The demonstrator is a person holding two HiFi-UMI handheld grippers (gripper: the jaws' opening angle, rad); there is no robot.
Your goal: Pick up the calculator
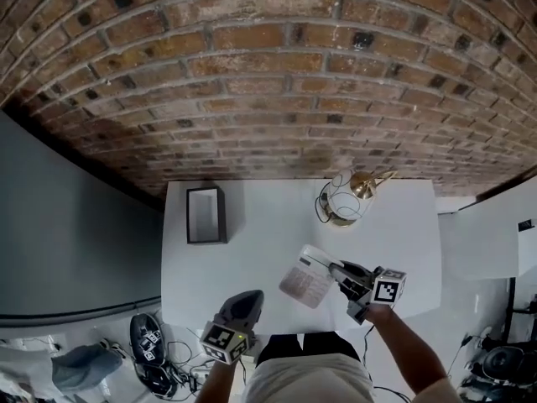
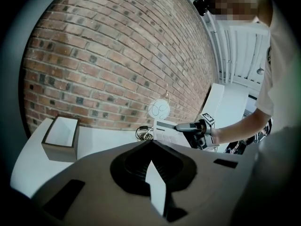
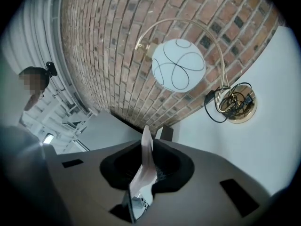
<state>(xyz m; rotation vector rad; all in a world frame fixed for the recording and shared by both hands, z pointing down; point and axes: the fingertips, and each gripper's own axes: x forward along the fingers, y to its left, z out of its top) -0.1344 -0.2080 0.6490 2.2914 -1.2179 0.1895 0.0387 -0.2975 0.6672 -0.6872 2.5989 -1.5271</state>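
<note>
The bench (image 1: 252, 263) is white and smooth. A rough red brick wall (image 1: 277, 74) stands behind it. Far left on the bench is a dark box (image 1: 205, 215) with an open top. Far right is a lamp (image 1: 342, 201) with a round white ball and a gold base.

The calculator (image 1: 306, 282) is thin, flat and pale. It is up in the air over the near right part of the bench. Its long side runs from far to near, with the keys facing up.

The right claw (image 1: 337, 274) pinches its right edge tight. The left claw (image 1: 247, 299) is closed and holds nothing.

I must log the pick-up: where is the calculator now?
Head view, right of centre: the calculator is clamped in the right hand-held gripper over the white table, near the lamp.
</note>
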